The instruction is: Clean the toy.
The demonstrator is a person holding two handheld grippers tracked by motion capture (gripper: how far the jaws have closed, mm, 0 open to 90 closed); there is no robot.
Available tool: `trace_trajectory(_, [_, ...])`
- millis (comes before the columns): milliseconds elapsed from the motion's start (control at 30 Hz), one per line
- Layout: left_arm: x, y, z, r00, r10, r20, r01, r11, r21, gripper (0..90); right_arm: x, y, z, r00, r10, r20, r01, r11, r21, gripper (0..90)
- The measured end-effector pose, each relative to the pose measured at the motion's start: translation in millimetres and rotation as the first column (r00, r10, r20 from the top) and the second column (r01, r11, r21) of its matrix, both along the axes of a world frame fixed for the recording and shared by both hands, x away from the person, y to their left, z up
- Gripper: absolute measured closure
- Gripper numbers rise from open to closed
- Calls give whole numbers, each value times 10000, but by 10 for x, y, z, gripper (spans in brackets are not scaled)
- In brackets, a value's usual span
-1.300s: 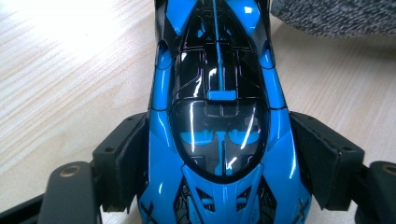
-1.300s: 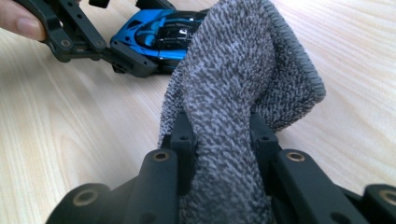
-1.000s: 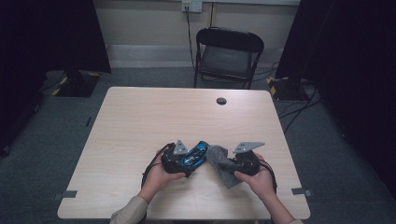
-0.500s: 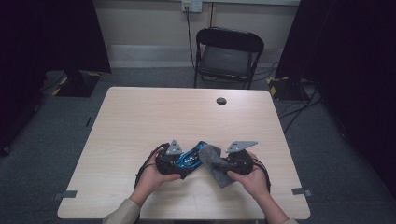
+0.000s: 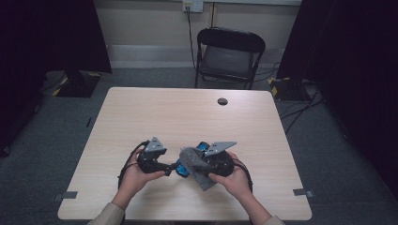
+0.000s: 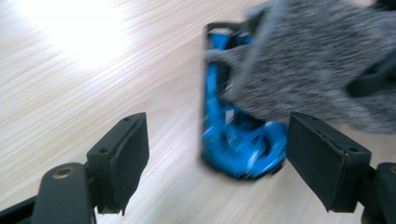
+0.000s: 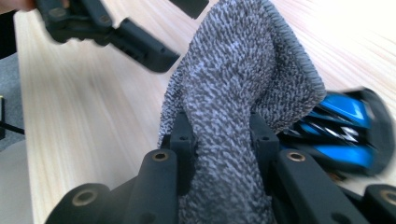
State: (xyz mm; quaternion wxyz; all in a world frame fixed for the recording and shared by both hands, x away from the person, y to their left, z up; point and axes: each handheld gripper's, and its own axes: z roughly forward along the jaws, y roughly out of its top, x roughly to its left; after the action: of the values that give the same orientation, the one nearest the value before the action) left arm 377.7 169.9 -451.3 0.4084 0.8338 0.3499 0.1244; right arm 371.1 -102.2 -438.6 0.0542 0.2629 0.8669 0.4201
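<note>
The desk (image 5: 155, 112) carries both of the person's hands at its near edge, forearms coming up from below and angled inward so that the two grippers face each other across a small gap.

The right hand (image 5: 234, 180) wraps the body of the right gripper (image 5: 195, 164) from the outside, wrist bent inward, the grey plate on top tilted up. Its jaws point toward the left hand and are clenched on a grey knitted sock (image 7: 243, 93). In the right gripper view the fabric is pinched between the two pads, bunches there, then stands up and folds over ahead of the jaws, with the open cuff at the top.

The left hand (image 5: 133, 176) holds the left gripper (image 5: 174, 166) from below and behind, thumb side up, with the jaws level and pointing toward the sock. In the left gripper view those jaws stand wide apart and released, gripping nothing; bare wood shows between them.

A blue and black shoe (image 6: 236, 135) lies on the desk just ahead of the left gripper, between the lines of its jaws but apart from the pads. From the right gripper it lies just beyond and to one side of the jaws, partly under the hanging sock. Whether sock and shoe touch, I cannot tell through the blur.
</note>
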Motion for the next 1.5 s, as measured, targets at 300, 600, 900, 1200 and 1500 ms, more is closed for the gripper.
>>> trace_trajectory(300, [-25,466,-85,9934,1120,-235,-1116,9936,187,191,-15,264,-37,9990,433,-91,-433,9990,-53,699])
trace_trajectory(600, [-53,659,-81,9866,1625,-143,-1623,9866,176,192,-77,579,-66,9945,1038,-110,-1040,9944,-210,696])
trace_trajectory(900, [-108,603,-17,9918,1278,-39,-1277,9916,187,192,-135,778,-170,9895,1415,-282,-1427,9888,-433,695])
trace_trajectory(1200, [-115,739,-7,9882,1528,-57,-1527,9882,149,202,-130,1039,-265,9884,1491,-284,-1503,9875,-472,695])
trace_trajectory(1500, [-108,927,29,9797,2004,-66,-2005,9788,-414,202,-70,1295,-347,9886,1449,-417,-1463,9887,-318,690])
